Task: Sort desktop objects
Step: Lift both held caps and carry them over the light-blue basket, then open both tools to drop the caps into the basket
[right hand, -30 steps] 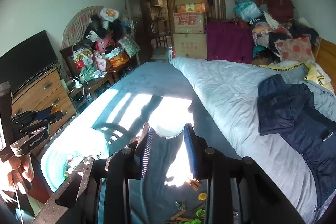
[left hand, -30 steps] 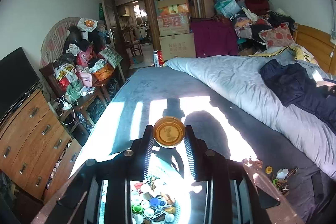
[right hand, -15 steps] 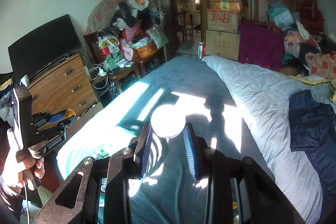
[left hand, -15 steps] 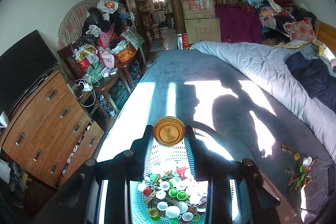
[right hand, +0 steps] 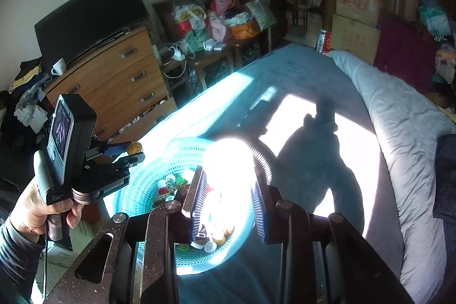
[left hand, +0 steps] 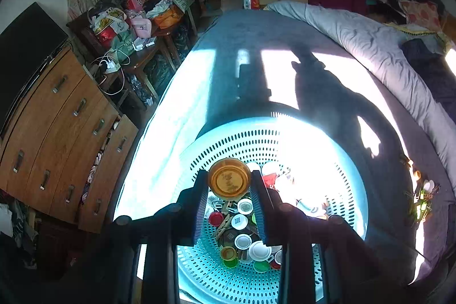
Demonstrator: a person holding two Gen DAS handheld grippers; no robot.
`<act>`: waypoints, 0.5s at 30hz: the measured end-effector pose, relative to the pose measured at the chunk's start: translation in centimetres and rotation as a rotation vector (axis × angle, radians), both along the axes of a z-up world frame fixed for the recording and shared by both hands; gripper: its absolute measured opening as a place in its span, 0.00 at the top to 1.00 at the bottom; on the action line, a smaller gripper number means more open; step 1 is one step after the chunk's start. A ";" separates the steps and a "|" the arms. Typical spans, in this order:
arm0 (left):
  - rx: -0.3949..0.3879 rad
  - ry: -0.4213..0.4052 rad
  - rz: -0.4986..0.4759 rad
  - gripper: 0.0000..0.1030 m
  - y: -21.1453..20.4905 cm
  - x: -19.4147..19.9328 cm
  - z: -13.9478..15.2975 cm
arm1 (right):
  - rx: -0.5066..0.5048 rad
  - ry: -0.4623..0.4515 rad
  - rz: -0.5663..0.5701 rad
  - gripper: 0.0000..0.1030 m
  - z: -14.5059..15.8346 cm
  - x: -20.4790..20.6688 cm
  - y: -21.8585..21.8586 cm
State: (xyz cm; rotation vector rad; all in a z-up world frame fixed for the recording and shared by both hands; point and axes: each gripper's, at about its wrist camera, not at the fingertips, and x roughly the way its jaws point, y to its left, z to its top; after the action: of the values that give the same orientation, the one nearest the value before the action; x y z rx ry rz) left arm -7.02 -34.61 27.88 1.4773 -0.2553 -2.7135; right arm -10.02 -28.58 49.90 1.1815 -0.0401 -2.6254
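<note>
My left gripper [left hand: 229, 184] is shut on an orange-gold bottle cap [left hand: 228, 179] and holds it above the teal perforated basket [left hand: 233, 143]. The basket holds several caps and clothespins [left hand: 242, 235]. My right gripper [right hand: 228, 181] is shut on a white ribbed cap [right hand: 229, 164], washed out by sunlight, over the same basket [right hand: 173, 158]. The left gripper also shows in the right wrist view [right hand: 134, 150], held in a hand at the left, with the orange cap [right hand: 134, 147] at its tips.
A small pile of caps and clips [left hand: 421, 198] lies on the dark bedspread at the right. A wooden dresser [left hand: 54, 133] with a TV stands left of the bed. A grey duvet [left hand: 379, 47] lies along the right side.
Both grippers have tilted down and moved over the basket, each still holding its cap. The basket now fills the lower part of both views.
</note>
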 end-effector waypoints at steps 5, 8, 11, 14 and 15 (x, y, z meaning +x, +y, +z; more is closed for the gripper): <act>-0.003 -0.063 -0.006 0.70 -0.8 -0.8 -2.0 | -0.012 -0.105 0.053 0.71 -3.5 -2.5 -2.1; -0.001 -0.076 -0.009 0.70 -1.3 -1.1 -2.9 | -0.013 -0.134 0.074 0.71 -4.9 -3.1 -3.1; -0.004 -0.085 -0.012 0.70 -1.5 -1.3 -3.5 | -0.003 -0.147 0.091 0.71 -5.6 -3.5 -3.8; 0.003 -0.088 -0.010 0.70 -1.9 -1.6 -3.8 | -0.003 -0.152 0.101 0.71 -5.7 -3.9 -4.3; 0.008 -0.089 -0.005 0.70 -2.1 -1.7 -4.0 | -0.001 -0.150 0.104 0.71 -5.7 -3.9 -4.5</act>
State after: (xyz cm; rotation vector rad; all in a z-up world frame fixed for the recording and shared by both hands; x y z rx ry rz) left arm -8.69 -36.66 23.90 1.6047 -0.2520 -2.6593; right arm -13.97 -33.10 44.19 1.3398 -0.0085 -2.4436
